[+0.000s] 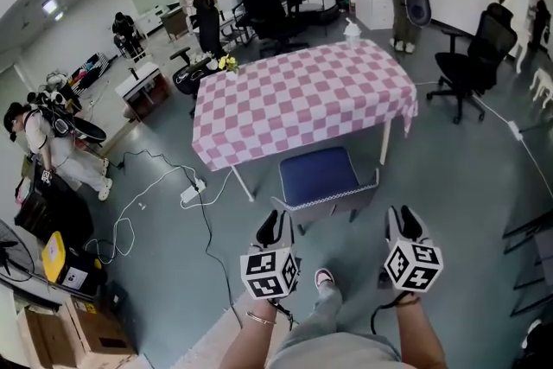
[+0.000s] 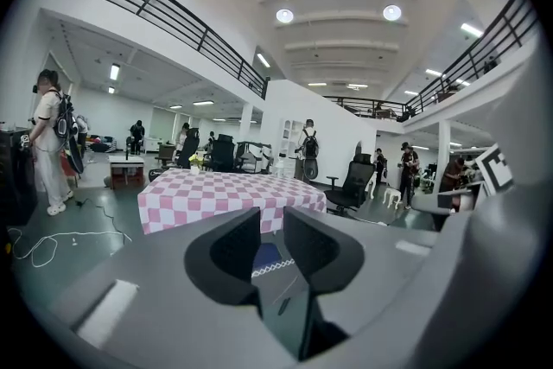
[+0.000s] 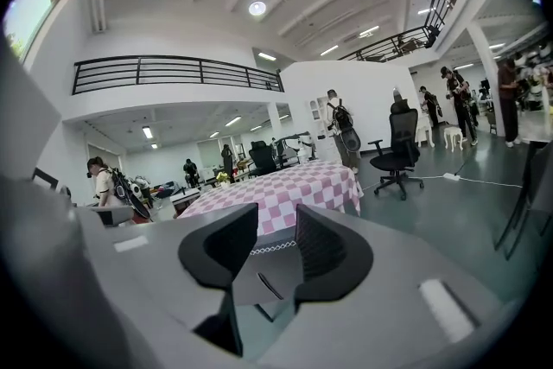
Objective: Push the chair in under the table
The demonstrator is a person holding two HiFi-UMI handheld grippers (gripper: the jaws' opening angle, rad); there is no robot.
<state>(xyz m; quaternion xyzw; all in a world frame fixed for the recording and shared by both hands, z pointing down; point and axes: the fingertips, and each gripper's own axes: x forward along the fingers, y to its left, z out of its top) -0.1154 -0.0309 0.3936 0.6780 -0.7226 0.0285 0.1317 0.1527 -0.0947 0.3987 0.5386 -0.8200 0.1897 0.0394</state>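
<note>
Two tools are held out low over the grey floor (image 1: 449, 186), on the near side of the chair (image 1: 318, 175). The left tool (image 1: 273, 219) has its jaws a little apart and nothing is gripped between them. In the left gripper view the narrow gap shows a slice of the blue seat and the white-trimmed back edge beyond. From the head view its tips come just beside the near left corner of the chair back; contact cannot be told.

The chair stands between the two tools and farther off, with its back toward the person. It sits at the near side of the desk (image 1: 294, 99), which is draped in a pink-and-white checked cloth. The seat's far edge meets the hanging cloth between two white legs, while most of the blue seat shows clear of the desk.

The right tool (image 1: 403, 213) has its jaws parted about as much and is also empty. It lies near the chair's near right corner, with a strip of floor between them.
</note>
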